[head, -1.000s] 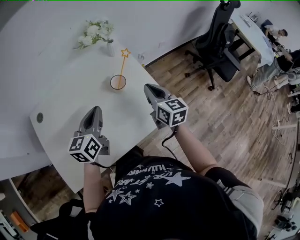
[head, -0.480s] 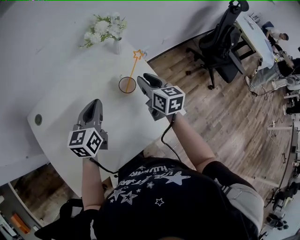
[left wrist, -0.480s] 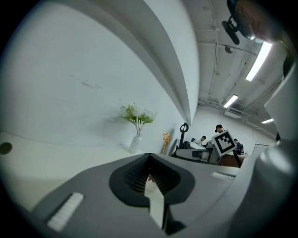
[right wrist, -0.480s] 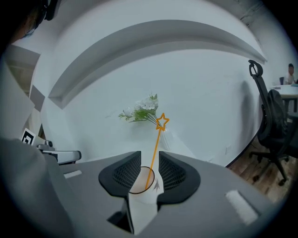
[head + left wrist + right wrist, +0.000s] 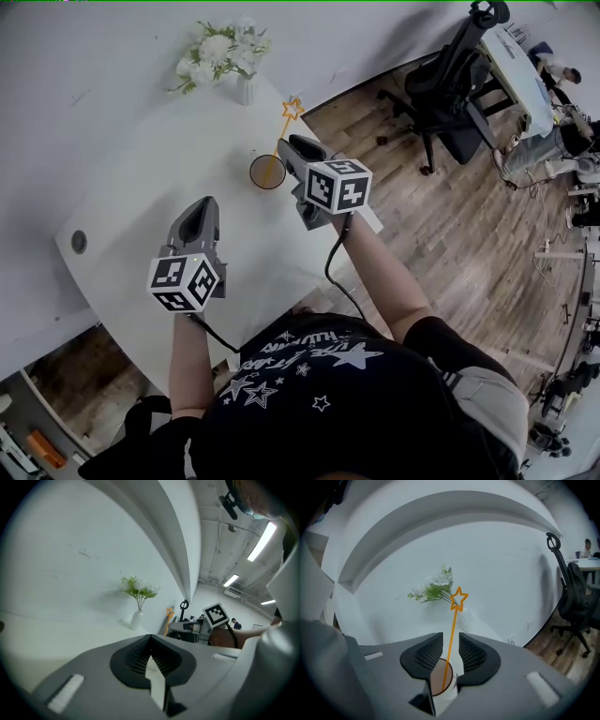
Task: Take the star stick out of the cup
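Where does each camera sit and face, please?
Head view: on the person's head, looking steeply down at the table; shows forearms, left gripper, right gripper.
Left gripper view: on that gripper, facing along shut jaws across the table; right forearm shows.
Right gripper view: on that gripper, facing the cup; jaws just opened, then narrowed slightly, star stick in their gap.
All share: star stick, flower vase.

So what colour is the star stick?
The star stick is orange, clearest in the right gripper view.

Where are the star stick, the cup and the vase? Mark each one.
star stick (image 5: pixel 451 637), right gripper view, on its shaft
cup (image 5: pixel 251 173), head view, on its rim
vase (image 5: pixel 136 620), left gripper view, on its body
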The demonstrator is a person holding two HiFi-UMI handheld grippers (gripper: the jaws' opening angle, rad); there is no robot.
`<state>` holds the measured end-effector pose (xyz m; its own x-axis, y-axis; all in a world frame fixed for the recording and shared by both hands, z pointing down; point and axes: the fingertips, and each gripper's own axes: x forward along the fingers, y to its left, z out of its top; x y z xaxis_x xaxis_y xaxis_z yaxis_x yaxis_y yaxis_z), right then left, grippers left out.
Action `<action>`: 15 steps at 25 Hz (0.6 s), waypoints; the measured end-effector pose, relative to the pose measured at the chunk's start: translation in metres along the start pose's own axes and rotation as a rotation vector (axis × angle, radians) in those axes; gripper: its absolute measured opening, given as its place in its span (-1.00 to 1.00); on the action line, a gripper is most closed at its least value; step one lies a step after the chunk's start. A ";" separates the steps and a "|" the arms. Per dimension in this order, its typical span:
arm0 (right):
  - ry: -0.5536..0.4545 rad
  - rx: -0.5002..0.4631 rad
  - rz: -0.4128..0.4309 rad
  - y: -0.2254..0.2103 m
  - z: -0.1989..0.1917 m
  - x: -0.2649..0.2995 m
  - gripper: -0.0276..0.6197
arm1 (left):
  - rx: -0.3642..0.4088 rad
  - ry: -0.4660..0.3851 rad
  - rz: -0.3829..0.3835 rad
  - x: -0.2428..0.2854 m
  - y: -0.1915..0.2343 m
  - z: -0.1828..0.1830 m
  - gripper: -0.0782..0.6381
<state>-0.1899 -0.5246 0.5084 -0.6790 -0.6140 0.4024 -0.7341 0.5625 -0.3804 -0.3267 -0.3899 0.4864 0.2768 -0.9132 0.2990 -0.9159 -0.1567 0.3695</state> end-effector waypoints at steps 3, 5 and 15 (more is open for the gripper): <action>0.001 0.018 -0.003 -0.001 0.002 0.011 -0.55 | 0.001 0.014 -0.009 0.005 0.002 -0.004 -0.78; -0.001 0.024 -0.007 -0.002 0.003 0.017 -0.56 | 0.000 0.023 -0.015 0.009 0.004 -0.006 -0.78; -0.030 0.025 -0.003 0.000 0.005 0.023 -0.79 | -0.010 0.062 -0.032 0.016 0.009 -0.022 -0.78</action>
<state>-0.2056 -0.5413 0.5139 -0.6758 -0.6325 0.3785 -0.7356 0.5466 -0.4001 -0.3241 -0.3975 0.5137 0.3240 -0.8827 0.3404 -0.9035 -0.1819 0.3881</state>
